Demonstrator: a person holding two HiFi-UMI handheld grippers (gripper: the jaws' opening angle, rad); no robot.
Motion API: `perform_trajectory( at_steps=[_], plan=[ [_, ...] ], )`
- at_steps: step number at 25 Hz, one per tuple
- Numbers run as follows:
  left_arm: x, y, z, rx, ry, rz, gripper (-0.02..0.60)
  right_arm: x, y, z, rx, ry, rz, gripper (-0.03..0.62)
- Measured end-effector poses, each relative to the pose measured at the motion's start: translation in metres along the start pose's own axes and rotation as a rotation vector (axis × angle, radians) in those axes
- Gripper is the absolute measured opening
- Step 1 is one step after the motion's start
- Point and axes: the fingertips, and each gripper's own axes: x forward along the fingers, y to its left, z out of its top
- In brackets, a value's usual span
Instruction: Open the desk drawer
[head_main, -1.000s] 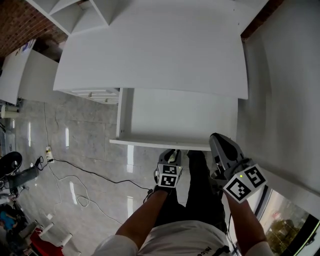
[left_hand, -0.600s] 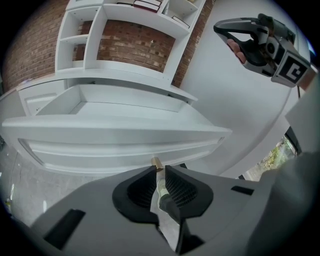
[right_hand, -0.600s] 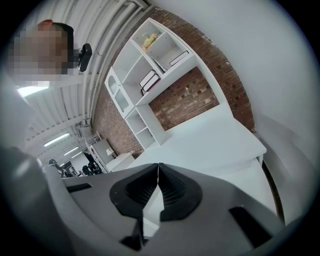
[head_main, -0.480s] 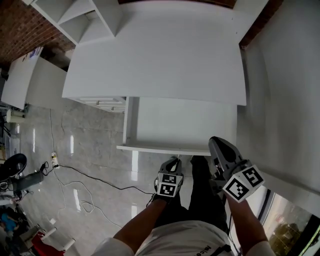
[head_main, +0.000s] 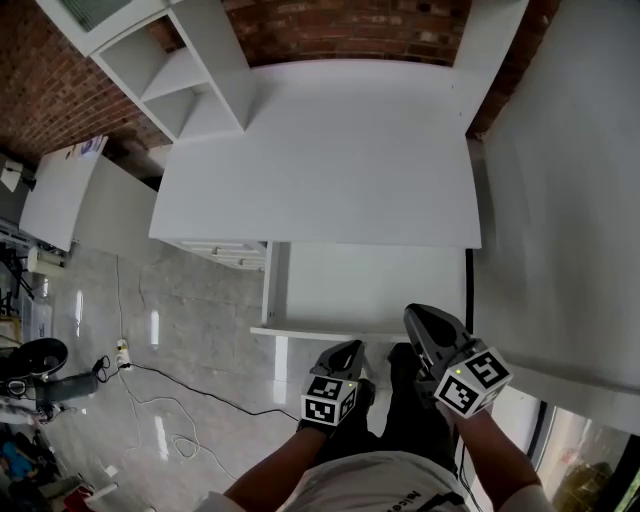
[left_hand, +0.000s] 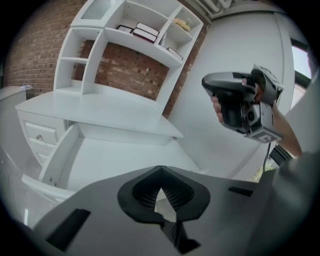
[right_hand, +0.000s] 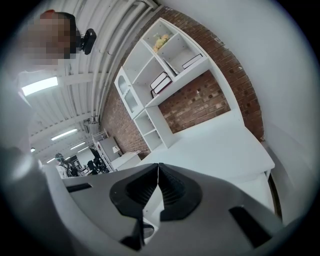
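Left tongs (head_main: 348, 349) are pinched together with nothing in them, and the right tongs (head_main: 414, 318) just beside them are the same. The drawer (head_main: 370, 288) sits pulled out right in front of both, sticking out from under the table (head_main: 330, 150).
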Motion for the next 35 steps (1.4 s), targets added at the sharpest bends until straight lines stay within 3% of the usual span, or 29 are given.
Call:
perform_trajectory(
  at_steps=[11,19,35],
  plan=[
    [-0.064,-0.033,0.148,0.046,-0.245,-0.083,0.012,0.002,0.033,0.043,-0.065,-0.024,0.030,0.017],
    [-0.111,-0.062,0.232,0.062,-0.394,-0.136,0.012,-0.005,0.061,0.091,-0.151,-0.079,0.067,0.017],
    [-0.134,-0.092,0.290,0.132,-0.490,-0.165,0.012,-0.013,0.082,0.143,-0.257,-0.134,0.084,0.015]
  ],
)
